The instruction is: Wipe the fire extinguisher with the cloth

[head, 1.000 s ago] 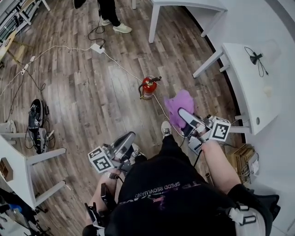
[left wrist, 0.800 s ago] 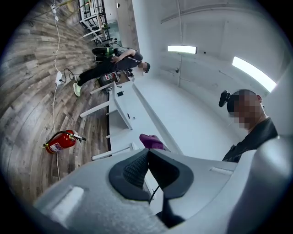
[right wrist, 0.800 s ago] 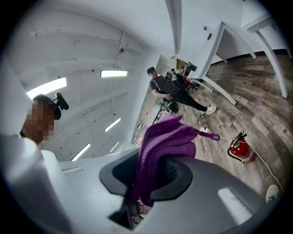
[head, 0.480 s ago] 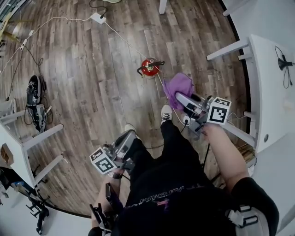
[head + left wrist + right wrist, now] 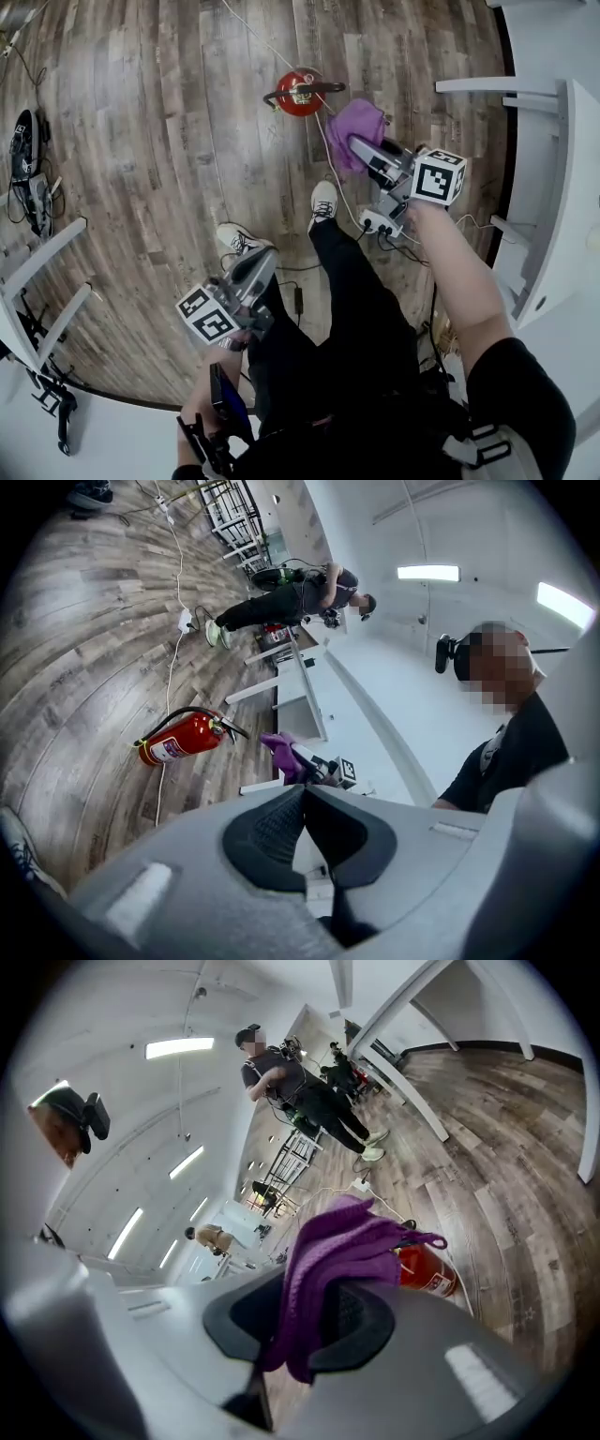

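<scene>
Both grippers have come down since a second ago. My right gripper [image 5: 359, 148] has its jaws clamped on the purple cloth [image 5: 356, 120], held near the red fire extinguisher [image 5: 302, 92], which stands on the wood floor [image 5: 141, 141]. My left gripper [image 5: 261, 261] hangs empty, jaws pressed together, well apart from it.

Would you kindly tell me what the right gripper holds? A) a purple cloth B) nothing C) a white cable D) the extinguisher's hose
A: the right gripper is shut on the cloth, which drapes from its jaws; the extinguisher sits beyond, untouched.
</scene>
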Demonstrator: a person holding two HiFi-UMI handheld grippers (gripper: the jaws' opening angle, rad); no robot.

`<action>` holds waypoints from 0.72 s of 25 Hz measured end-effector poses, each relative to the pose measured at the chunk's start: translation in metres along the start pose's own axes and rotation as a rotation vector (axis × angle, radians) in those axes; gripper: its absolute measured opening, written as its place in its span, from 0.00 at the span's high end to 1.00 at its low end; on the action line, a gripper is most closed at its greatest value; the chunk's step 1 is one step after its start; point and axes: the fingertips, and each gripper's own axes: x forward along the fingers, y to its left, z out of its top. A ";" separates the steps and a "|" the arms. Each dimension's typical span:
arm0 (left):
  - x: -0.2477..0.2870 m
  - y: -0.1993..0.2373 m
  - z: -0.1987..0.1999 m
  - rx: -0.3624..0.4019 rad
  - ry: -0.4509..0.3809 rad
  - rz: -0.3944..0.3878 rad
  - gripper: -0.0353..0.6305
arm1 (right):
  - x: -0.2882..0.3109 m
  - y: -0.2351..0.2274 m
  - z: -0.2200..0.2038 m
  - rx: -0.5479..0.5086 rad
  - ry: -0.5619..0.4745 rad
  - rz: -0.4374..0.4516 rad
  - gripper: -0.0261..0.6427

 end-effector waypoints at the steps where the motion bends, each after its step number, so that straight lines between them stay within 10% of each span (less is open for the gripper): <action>1: 0.005 0.018 0.002 0.011 0.007 -0.003 0.95 | 0.011 -0.012 0.000 -0.015 0.003 -0.005 0.85; 12: 0.070 0.198 0.026 0.274 0.185 -0.144 0.95 | 0.101 -0.133 -0.013 -0.142 -0.035 0.035 0.85; 18: 0.077 0.225 0.042 0.380 0.120 -0.246 0.95 | 0.109 -0.188 -0.025 -0.131 -0.101 0.155 0.86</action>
